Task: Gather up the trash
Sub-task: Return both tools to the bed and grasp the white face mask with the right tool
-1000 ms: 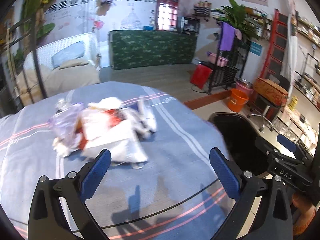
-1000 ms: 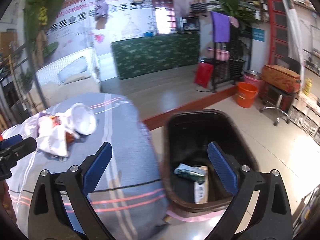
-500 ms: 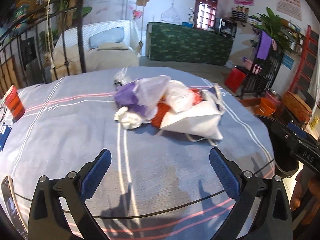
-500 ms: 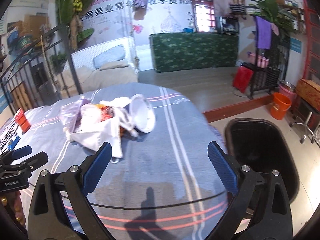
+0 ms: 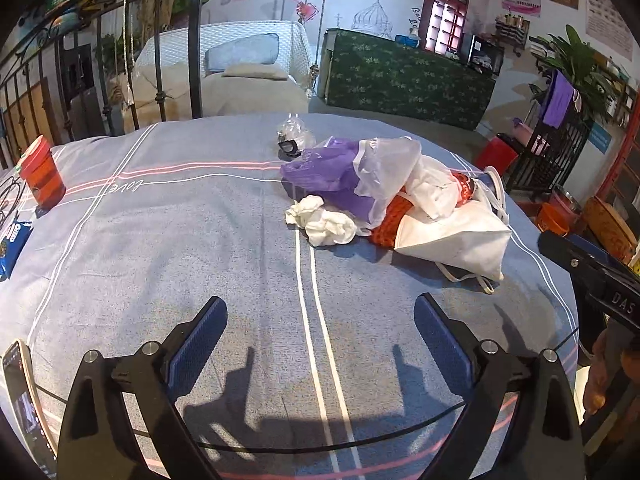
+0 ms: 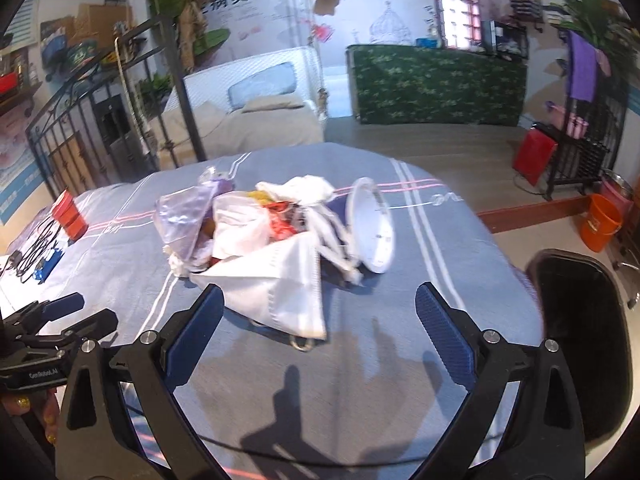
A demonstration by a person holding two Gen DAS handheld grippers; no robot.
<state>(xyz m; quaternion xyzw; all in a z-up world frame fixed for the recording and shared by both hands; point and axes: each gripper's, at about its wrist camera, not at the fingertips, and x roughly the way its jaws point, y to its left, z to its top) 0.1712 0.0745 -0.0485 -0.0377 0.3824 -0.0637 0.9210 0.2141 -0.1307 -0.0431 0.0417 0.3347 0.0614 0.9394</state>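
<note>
A pile of trash lies on the blue-grey bedspread [image 5: 200,240]: a purple plastic bag [image 5: 324,176], a crumpled white tissue [image 5: 324,222], a red wrapper [image 5: 386,226] and a white fabric bag [image 5: 456,236]. In the right wrist view the white fabric bag [image 6: 280,288] lies just ahead, with a white paper plate [image 6: 372,226] leaning on the pile. My left gripper [image 5: 320,320] is open and empty, short of the pile. My right gripper [image 6: 320,312] is open and empty, close over the white bag's near edge. The black trash bin [image 6: 580,320] stands at the right.
A red cup [image 5: 42,176] and a blue snack packet [image 5: 12,240] sit at the bed's left side, a phone [image 5: 20,392] at the near left. An orange bucket [image 6: 600,220] stands on the floor beyond the bin. A metal bed frame [image 6: 100,120] rises behind.
Both grippers have swung left from the bin side toward the bed. The trash pile now sits ahead of both, nearer the right gripper. Both stayed open.
</note>
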